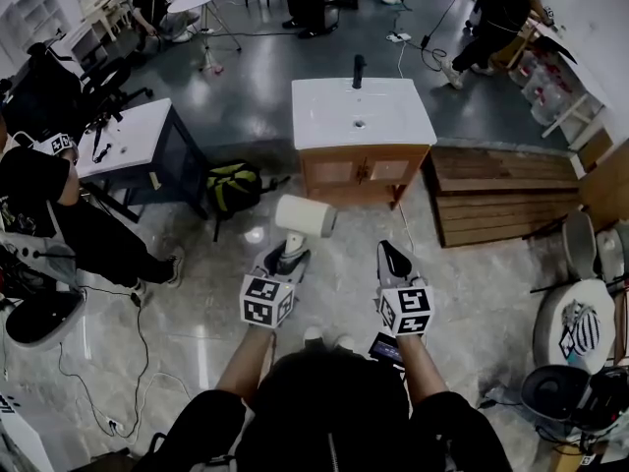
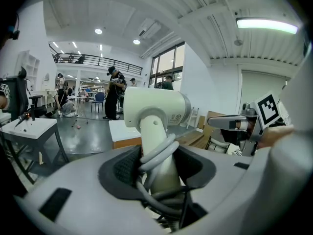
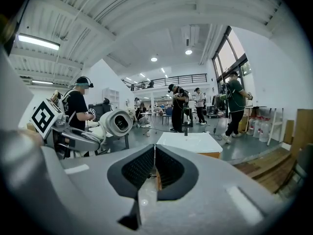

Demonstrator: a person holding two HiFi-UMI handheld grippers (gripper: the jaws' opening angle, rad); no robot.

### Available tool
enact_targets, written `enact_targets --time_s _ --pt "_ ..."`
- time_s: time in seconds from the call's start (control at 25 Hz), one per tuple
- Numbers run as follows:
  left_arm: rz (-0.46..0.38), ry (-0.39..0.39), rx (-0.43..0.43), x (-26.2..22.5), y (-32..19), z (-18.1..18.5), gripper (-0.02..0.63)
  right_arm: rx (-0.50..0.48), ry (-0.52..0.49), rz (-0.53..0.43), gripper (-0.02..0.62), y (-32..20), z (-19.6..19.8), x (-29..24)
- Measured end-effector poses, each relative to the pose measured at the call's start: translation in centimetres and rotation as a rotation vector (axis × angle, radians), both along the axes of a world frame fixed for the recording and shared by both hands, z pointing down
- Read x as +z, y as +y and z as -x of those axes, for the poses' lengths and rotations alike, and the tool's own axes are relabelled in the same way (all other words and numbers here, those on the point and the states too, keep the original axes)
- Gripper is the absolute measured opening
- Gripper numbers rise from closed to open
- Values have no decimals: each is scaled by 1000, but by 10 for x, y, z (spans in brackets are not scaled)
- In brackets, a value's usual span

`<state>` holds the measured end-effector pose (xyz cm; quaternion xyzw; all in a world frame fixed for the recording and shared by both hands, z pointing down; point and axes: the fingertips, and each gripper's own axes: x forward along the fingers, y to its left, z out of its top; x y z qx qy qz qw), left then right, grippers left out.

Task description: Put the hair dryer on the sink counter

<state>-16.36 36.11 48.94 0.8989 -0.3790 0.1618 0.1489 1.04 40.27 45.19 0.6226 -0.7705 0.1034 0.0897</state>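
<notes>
path: open floor to sink counter | obstacles: faucet rear; backpack left; pallets right

No legible text, hair dryer label too small (print blurred)

The right gripper has its two gray jaws pressed tight together, with nothing between the dark pads. Straight ahead stands the sink counter, white on top and brown wood below, with a thin black tap at its far edge. To the left, the left gripper holds the white hair dryer up in the air, its round end facing this way. The hair dryer is well apart from the sink counter. Wooden boards lie on the shiny floor at the right. Several people stand farther back, and a long bright light glows on the ceiling.
</notes>
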Motion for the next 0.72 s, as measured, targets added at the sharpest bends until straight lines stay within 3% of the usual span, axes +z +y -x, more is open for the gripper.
enact_targets --time_s 0.72 --pt "-2 5 35 11 -21 24 202 20 11 -9 5 -16 25 5"
